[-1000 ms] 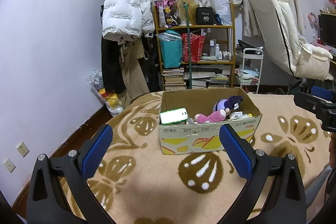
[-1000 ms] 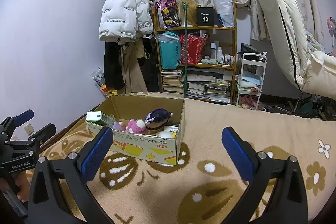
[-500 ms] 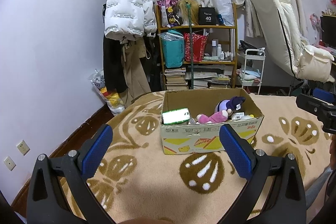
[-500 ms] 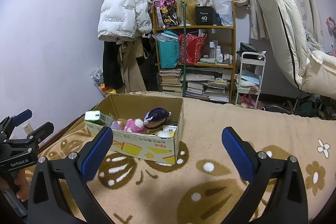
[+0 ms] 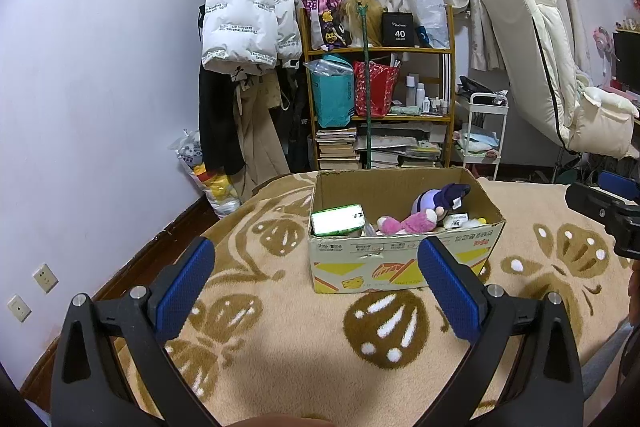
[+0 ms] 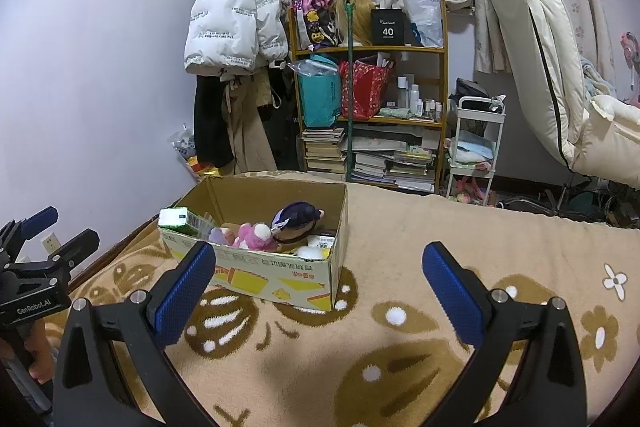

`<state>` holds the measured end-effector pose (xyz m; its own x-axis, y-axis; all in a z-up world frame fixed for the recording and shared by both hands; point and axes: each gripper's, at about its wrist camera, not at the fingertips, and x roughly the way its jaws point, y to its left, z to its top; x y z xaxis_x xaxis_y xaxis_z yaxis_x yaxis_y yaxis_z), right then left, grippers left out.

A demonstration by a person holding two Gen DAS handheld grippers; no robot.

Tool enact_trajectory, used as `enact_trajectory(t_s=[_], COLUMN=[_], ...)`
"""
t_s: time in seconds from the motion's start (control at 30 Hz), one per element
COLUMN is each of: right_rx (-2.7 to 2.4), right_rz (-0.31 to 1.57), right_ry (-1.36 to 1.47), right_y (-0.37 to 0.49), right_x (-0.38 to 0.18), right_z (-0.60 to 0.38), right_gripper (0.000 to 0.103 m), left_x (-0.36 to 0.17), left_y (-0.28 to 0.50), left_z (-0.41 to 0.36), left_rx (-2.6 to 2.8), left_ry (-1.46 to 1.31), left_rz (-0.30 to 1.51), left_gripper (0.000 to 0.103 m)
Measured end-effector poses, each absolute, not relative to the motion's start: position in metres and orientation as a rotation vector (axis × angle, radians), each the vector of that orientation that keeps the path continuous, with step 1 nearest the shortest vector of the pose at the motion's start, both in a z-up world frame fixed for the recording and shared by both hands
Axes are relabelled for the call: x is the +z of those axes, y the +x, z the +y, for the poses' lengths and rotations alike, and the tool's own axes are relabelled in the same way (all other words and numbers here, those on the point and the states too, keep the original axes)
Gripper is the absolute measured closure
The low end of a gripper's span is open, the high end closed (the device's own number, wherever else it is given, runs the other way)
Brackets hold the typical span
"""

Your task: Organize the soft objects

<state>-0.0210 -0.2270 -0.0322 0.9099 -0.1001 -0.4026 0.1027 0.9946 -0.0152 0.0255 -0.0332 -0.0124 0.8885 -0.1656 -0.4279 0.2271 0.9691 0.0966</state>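
Both left gripper (image 5: 314, 283) and right gripper (image 6: 318, 283) spread wide, empty, short of cardboard box (image 5: 404, 259) holding pink plush (image 5: 404, 225) and purple-capped doll (image 6: 298, 223); best descend from above, pinch one toy mid-body; box on tan patterned blanket (image 6: 460, 327), cluttered shelf (image 6: 368, 115) beyond.

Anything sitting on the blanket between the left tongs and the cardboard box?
No. In the left wrist view, only bare patterned blanket lies between the open left tongs and the cardboard box; nothing rests there.
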Motion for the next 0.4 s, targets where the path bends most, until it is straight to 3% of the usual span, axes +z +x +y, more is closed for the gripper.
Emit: enact_trajectory(t_s=[0.4], right_rx=[-0.103], right_rz=[0.423], right_ry=[0.004], right_y=[-0.0232], right_x=[-0.0366], right_z=[-0.2281], right_gripper=[0.000], left_x=[-0.0157], left_y=[0.0245], left_z=[-0.0328], left_rx=[-0.188], left_ry=[0.134], left_rz=[0.433], left_gripper=[0.002])
